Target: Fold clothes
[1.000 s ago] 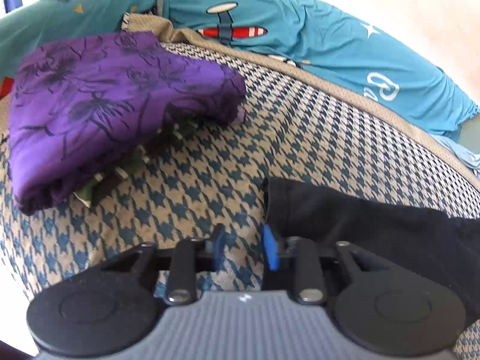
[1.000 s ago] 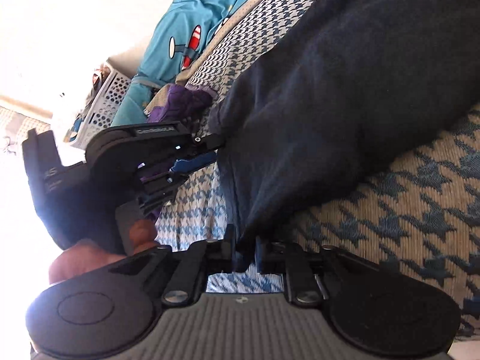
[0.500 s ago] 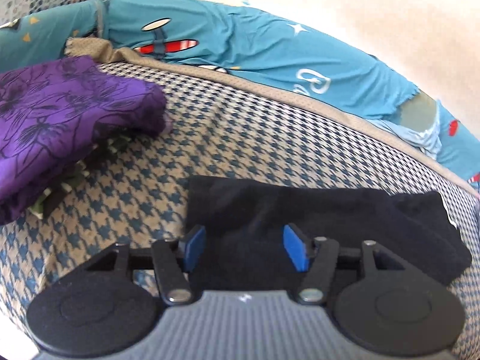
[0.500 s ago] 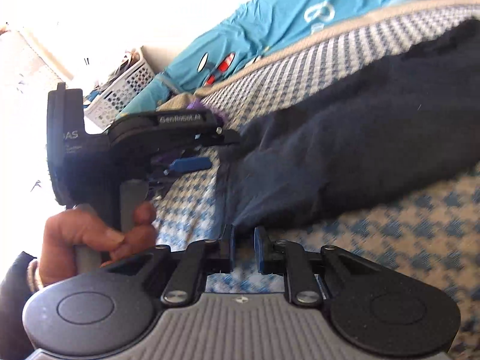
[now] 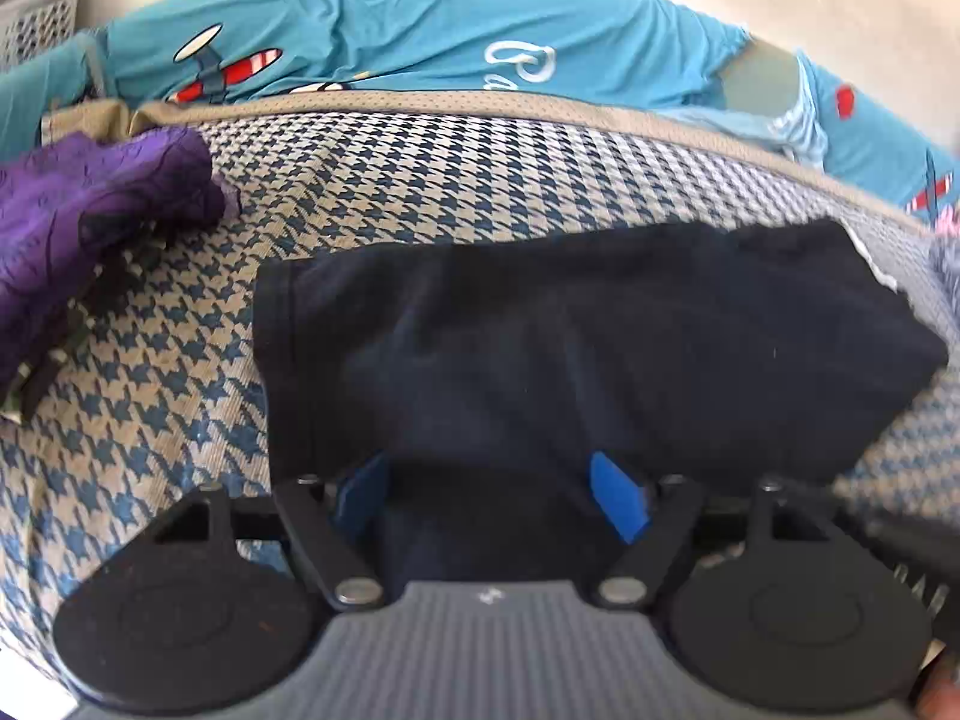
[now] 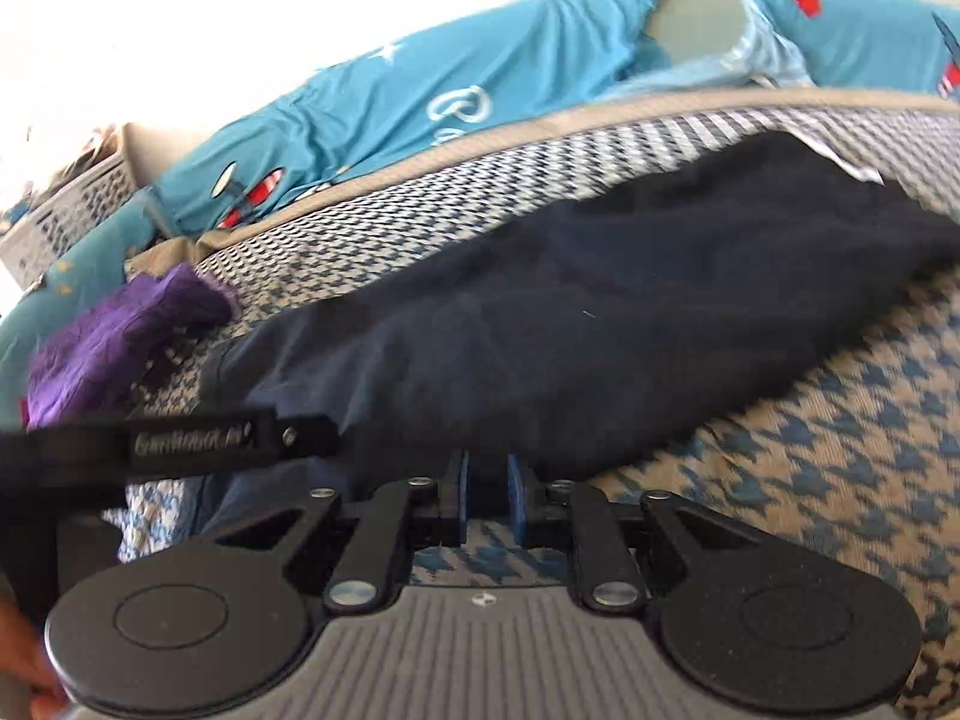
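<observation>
Looking along the left gripper [image 5: 492,495], its blue pads [image 5: 618,504] stand well apart, having just been opening, with the near edge of the dark navy garment [image 5: 570,354] lying loose between them and neither pad pressing on it. That garment lies folded into a broad band across the houndstooth cover [image 5: 372,192] of the bed. To the left, apart from it, a folded purple garment [image 5: 90,210] rests on the same cover, with a bit of green-patterned cloth showing under it. Beyond the tan border of the cover runs a turquoise sheet [image 5: 420,30] printed with planes and stars, and a white laundry basket [image 5: 36,18] sits in the far left corner. A black part of the other tool cuts in at the lower right edge.

From the right wrist view, the right gripper [image 6: 487,501] has its pads close together, clamped on the near hem of the navy garment, which stretches away to the upper right over the houndstooth cover [image 6: 840,432]. A black bar of the left gripper [image 6: 192,441] crosses the left of the picture and hides part of the garment's left end. Behind it lie the purple garment [image 6: 120,330], the turquoise sheet [image 6: 420,84] and the basket [image 6: 66,210]. A hand's fingertips [image 6: 24,660] show at the lower left edge.
</observation>
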`<state>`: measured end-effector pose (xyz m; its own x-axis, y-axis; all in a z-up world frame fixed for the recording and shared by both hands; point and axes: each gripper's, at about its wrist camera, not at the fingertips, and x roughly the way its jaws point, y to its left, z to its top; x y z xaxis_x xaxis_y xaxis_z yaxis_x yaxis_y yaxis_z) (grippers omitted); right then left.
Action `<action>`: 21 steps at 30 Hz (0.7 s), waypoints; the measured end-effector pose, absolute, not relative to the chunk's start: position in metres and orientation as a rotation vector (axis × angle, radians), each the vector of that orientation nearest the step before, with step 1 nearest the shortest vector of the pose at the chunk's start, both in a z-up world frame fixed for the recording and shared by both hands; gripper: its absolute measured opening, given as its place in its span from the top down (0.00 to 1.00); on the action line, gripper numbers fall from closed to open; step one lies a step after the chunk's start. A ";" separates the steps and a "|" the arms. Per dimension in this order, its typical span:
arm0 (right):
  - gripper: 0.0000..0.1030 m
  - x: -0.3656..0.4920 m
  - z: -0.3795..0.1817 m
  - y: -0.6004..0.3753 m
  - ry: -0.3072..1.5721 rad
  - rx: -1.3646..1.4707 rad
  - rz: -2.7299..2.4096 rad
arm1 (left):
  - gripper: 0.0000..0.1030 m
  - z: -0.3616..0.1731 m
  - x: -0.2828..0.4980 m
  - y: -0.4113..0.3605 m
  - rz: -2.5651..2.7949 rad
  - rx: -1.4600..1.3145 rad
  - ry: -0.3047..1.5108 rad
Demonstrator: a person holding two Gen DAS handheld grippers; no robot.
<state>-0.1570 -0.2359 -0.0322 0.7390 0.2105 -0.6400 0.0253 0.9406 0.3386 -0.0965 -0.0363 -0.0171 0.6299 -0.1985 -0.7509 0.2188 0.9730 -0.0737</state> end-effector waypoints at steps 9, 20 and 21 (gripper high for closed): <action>0.90 -0.159 -0.033 -0.253 0.755 0.351 0.106 | 0.20 -0.020 -0.120 -0.039 -0.235 0.046 0.882; 0.80 -0.157 -0.018 -0.277 0.781 0.382 0.162 | 0.18 -0.003 -0.123 -0.036 -0.231 -0.025 0.855; 0.79 -0.155 -0.016 -0.282 0.782 0.398 0.166 | 0.17 -0.001 -0.120 -0.036 -0.230 -0.030 0.845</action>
